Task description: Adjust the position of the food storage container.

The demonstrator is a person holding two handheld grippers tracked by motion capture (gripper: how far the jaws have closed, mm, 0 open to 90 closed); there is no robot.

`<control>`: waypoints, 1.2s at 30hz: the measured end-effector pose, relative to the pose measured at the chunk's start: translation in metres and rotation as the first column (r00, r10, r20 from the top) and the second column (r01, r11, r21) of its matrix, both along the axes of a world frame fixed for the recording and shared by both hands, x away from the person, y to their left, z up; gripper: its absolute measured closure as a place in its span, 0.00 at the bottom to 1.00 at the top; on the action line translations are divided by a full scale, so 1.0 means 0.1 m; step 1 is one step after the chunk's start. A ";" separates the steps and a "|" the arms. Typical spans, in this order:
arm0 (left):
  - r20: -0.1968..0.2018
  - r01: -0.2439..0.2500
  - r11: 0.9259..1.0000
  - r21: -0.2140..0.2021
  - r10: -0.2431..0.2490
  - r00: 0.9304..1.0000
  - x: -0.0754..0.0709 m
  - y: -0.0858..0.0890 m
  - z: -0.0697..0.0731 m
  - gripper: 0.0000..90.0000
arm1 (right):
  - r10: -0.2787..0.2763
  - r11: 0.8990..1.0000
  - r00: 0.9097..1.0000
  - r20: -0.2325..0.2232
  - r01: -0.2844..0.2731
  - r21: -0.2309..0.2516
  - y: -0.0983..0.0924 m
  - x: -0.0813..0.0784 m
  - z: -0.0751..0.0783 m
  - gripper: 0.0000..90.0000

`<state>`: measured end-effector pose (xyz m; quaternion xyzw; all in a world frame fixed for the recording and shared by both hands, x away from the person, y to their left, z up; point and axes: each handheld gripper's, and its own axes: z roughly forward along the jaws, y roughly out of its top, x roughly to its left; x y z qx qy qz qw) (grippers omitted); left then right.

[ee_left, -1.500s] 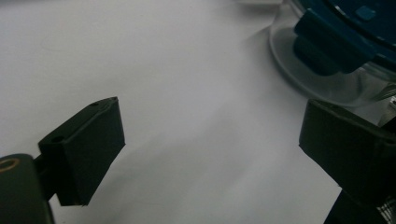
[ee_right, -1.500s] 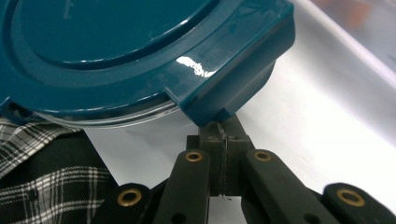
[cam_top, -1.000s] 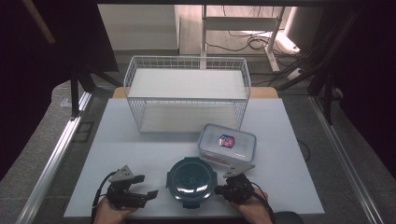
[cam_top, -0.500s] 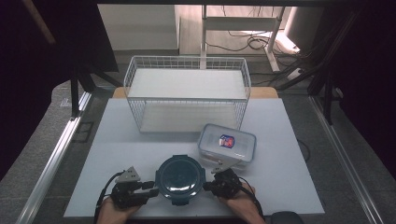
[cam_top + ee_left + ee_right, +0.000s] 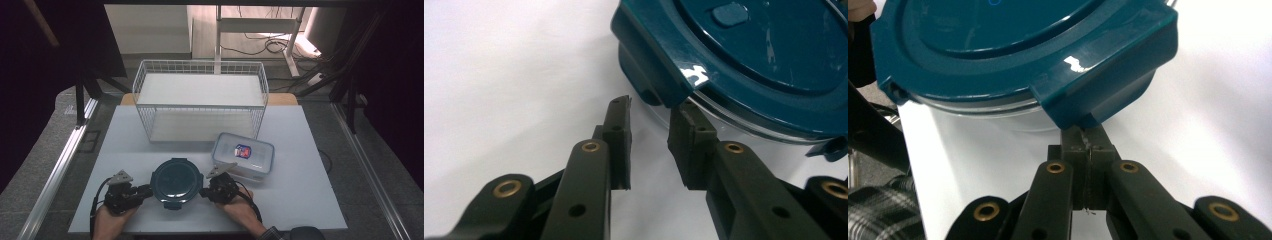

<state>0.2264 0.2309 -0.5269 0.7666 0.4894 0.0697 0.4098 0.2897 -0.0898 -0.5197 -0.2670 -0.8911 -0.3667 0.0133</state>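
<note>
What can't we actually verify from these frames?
- Round container contents: high view, teal lid covers them.
- Right gripper bite: right gripper view, lid's latch tab hides the jaw tips.
- Rectangular container label: high view, too small.

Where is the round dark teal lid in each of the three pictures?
High view: the round dark teal plastic lid lies low and centre, between the left gripper and the right gripper.
Left gripper view: upper right, above the black jaws.
Right gripper view: across the top.
Shared landmark: the white table, pale behind the lid.
</note>
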 end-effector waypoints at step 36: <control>0.052 0.251 0.967 -0.037 -0.249 0.967 -0.13 -0.99 0.27 1.00 | -0.107 0.994 0.989 0.101 0.109 -0.022 -0.81 -0.08 0.27 0.73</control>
